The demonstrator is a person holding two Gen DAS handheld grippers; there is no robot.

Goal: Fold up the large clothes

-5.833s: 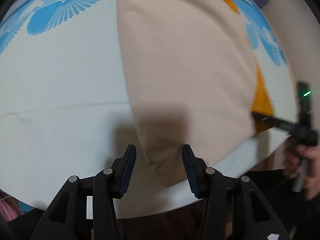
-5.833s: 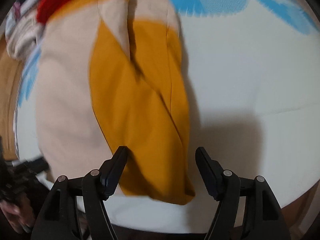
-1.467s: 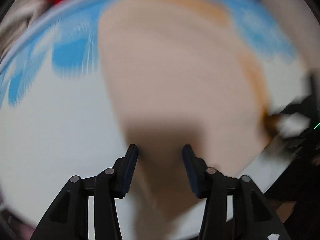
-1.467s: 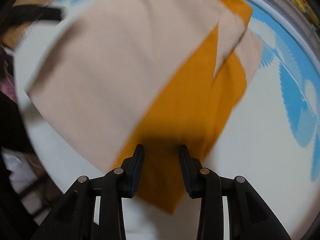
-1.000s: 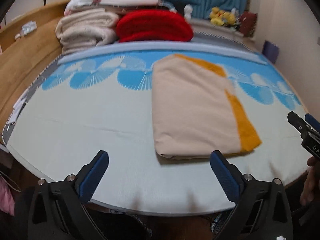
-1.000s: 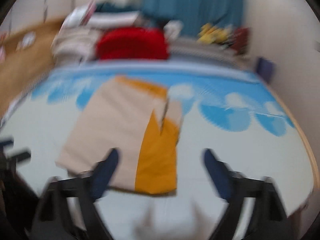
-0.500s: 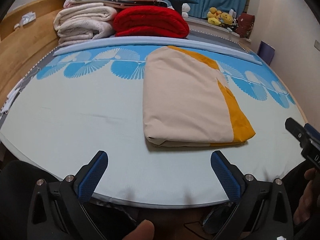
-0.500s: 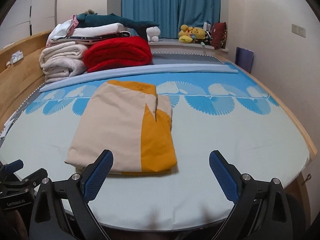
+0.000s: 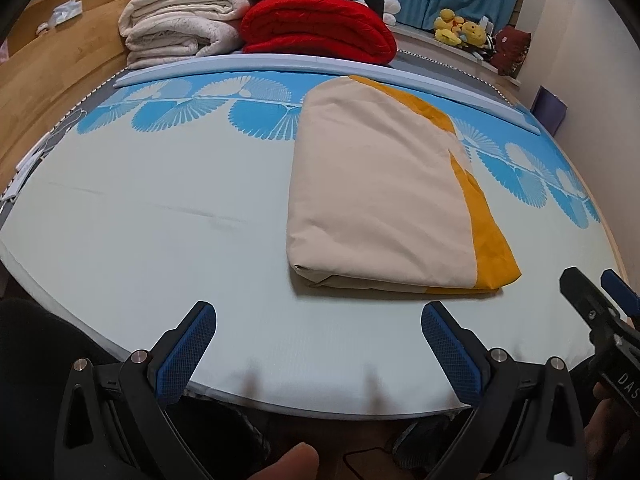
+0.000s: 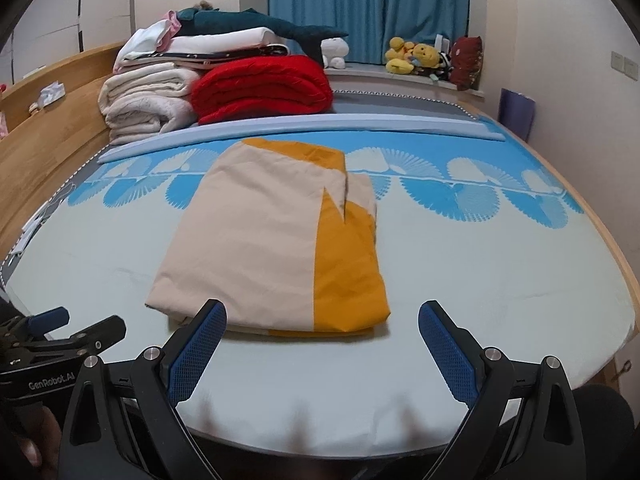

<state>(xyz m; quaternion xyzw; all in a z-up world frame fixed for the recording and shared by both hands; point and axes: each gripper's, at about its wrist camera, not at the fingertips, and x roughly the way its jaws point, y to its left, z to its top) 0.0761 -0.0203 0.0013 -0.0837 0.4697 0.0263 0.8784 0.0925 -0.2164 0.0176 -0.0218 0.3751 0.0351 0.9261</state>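
A beige and orange cloth lies folded into a flat rectangle on the bed. Its beige side faces up, with an orange strip along the right edge. My left gripper hangs open above the bed's near edge, short of the cloth, with nothing between its fingers. My right gripper is open too, just in front of the cloth's near edge. Each gripper shows at the side of the other's view: the right gripper and the left gripper.
Folded white blankets and a red blanket are stacked at the head of the bed. A wooden bed frame runs along the left. Plush toys sit on the sill under a blue curtain. A wall stands at the right.
Both grippers let go of the cloth, opened wide and drew back to the bed's near edge. The cloth stays folded on the bed. In the last half second only slight camera shift.
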